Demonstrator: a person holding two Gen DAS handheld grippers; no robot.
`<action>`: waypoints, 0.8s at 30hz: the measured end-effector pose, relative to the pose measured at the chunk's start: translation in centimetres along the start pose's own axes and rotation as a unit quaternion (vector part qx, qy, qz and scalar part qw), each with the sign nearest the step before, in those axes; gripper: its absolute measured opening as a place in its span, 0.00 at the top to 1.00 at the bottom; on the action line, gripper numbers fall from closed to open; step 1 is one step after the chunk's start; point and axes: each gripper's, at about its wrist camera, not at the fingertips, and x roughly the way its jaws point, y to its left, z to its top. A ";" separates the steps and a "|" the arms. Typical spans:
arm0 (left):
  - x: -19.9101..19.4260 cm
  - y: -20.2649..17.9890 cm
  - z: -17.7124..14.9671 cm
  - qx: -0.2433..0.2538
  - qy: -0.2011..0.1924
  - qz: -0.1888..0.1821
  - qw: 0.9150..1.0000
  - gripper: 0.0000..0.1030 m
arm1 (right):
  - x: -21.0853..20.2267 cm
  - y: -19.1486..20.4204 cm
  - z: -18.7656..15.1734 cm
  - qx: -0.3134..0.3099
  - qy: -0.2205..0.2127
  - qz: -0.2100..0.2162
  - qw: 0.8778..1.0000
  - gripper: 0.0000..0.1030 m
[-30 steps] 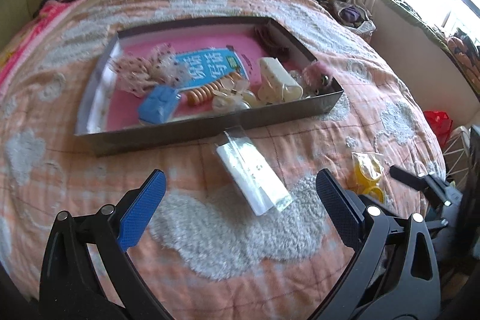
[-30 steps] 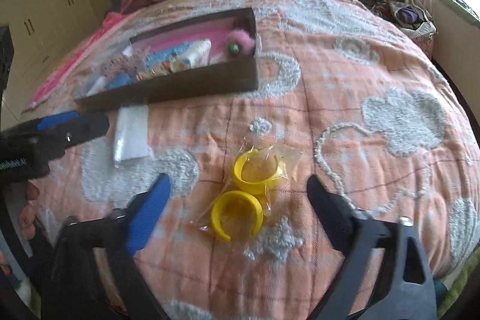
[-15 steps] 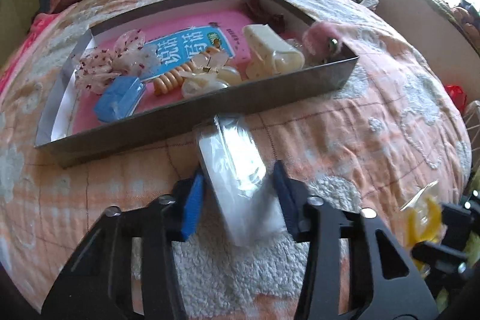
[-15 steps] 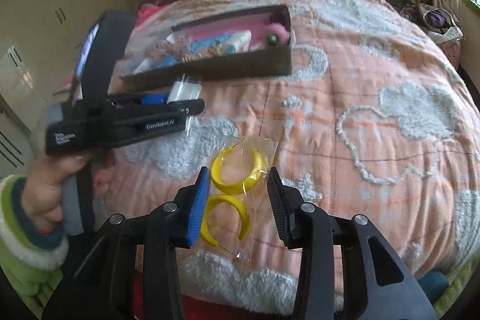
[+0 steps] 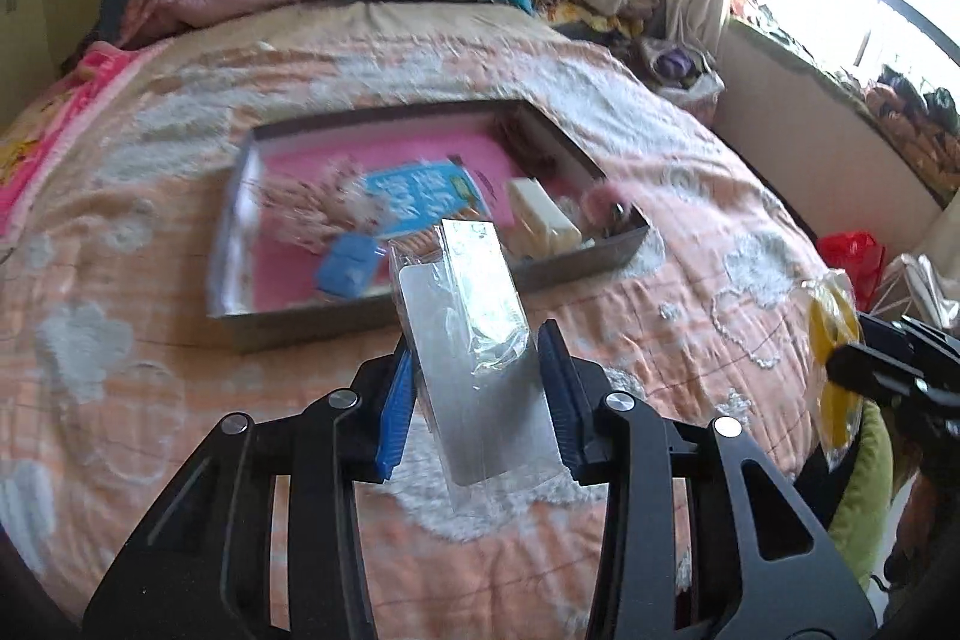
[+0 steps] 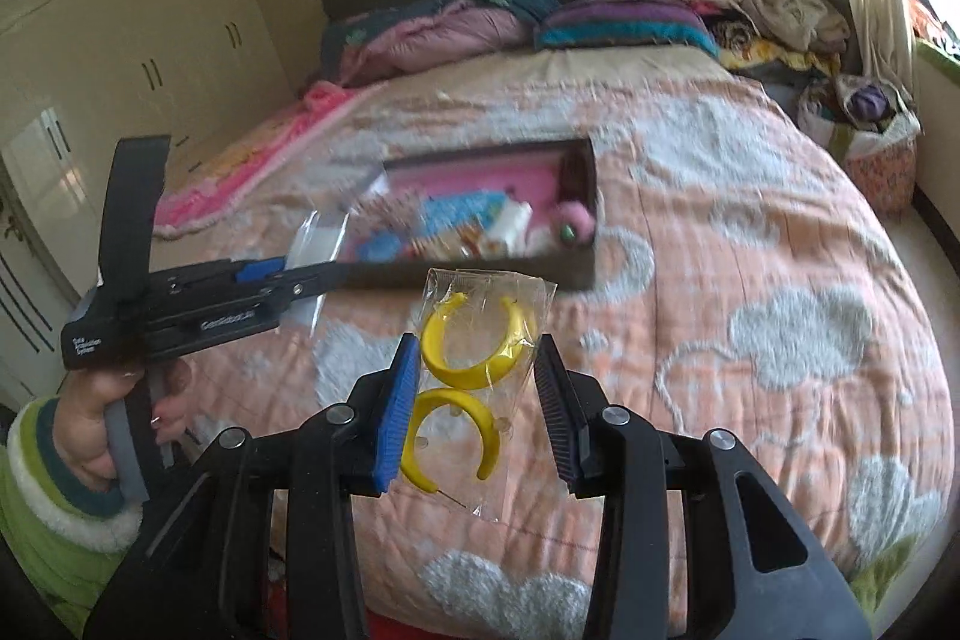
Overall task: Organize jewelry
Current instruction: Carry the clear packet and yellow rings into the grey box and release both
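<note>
Low in the centre of the left wrist view, the left gripper (image 5: 477, 394) is closed on a clear packet with a white card (image 5: 474, 340), its blue pads pressing the packet's two long edges while the upper end stands free above the fingers, in front of the tray (image 5: 288, 325) that lies mid-frame on the peach bedspread (image 5: 690, 244). In the right wrist view the right gripper (image 6: 474, 400) sits low centre, clamped on a cellophane bag of yellow hoop earrings (image 6: 477, 370); one hoop is level with the pads, the other pokes out above them. Both packets look feather-light, and the film is probably slick and crinkly, so a squeeze across the flat width near the middle seems the safest hold (the card gives the left packet some stiffness; the earring bag is limp and may sag or twist). The hoops themselves appear to be rigid plastic. The tray, upper middle of both frames, already carries a blue booklet (image 5: 414, 193), a blue case (image 5: 347, 265) and a pink pompom (image 6: 573, 217)
</note>
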 end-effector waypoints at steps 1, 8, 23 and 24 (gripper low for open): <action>-0.5 0.4 0.1 -0.003 -0.005 0.001 1.000 0.70 | -0.2 0.3 0.5 -0.005 -0.005 0.004 1.000 0.63; -4.5 3.0 1.2 -0.013 -0.044 0.021 0.999 0.70 | -0.9 2.5 3.3 -0.028 -0.038 0.018 0.999 0.63; -6.6 6.5 4.1 -0.020 -0.081 0.054 0.995 0.70 | 0.2 6.0 9.3 -0.061 -0.078 0.035 0.994 0.63; -6.5 6.7 4.5 -0.020 -0.082 0.056 0.995 0.70 | 0.4 6.1 9.4 -0.062 -0.079 0.035 0.994 0.63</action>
